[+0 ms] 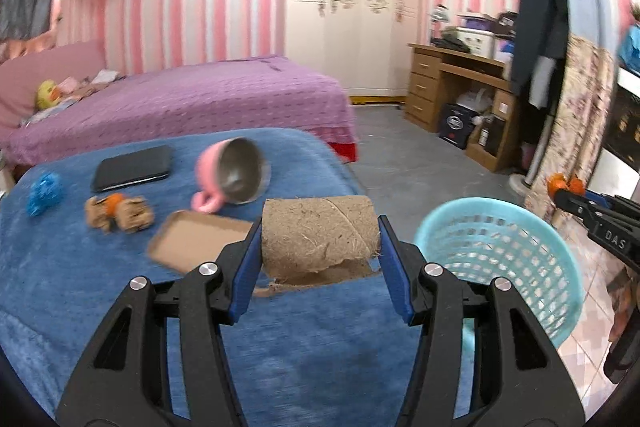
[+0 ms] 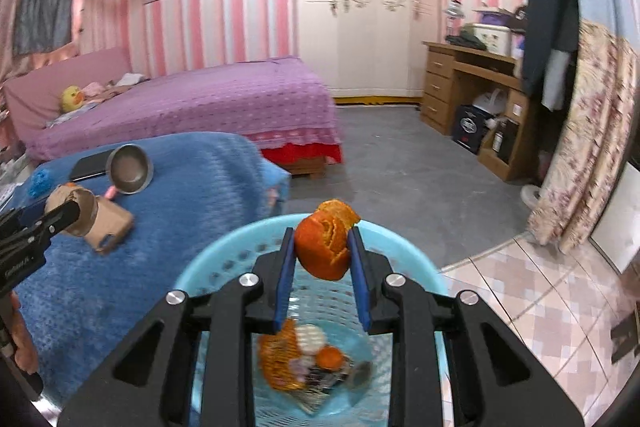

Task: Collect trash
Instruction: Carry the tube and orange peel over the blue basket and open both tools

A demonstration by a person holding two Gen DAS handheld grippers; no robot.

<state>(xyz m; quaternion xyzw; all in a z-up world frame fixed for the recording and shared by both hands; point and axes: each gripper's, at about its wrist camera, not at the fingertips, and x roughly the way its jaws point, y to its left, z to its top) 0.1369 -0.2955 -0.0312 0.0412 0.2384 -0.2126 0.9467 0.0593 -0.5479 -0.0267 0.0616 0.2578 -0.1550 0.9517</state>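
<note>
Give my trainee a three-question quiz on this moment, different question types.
1. True or false: the right claw holds an orange peel.
2. What does the left claw grip?
A. pink mug
B. cardboard tube
C. blue ball
3. Fill in: the orange peel hangs above the light blue ____.

Key: 1 true. 2 B, the cardboard tube; the pink mug lies on the blue blanket. 3 basket.

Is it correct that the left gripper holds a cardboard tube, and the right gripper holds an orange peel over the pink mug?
Not quite. The right gripper holds the orange peel over the light blue basket, not over the pink mug; the right wrist view shows this. The mug lies on its side on the blue blanket. The left gripper does hold the cardboard tube.
</note>
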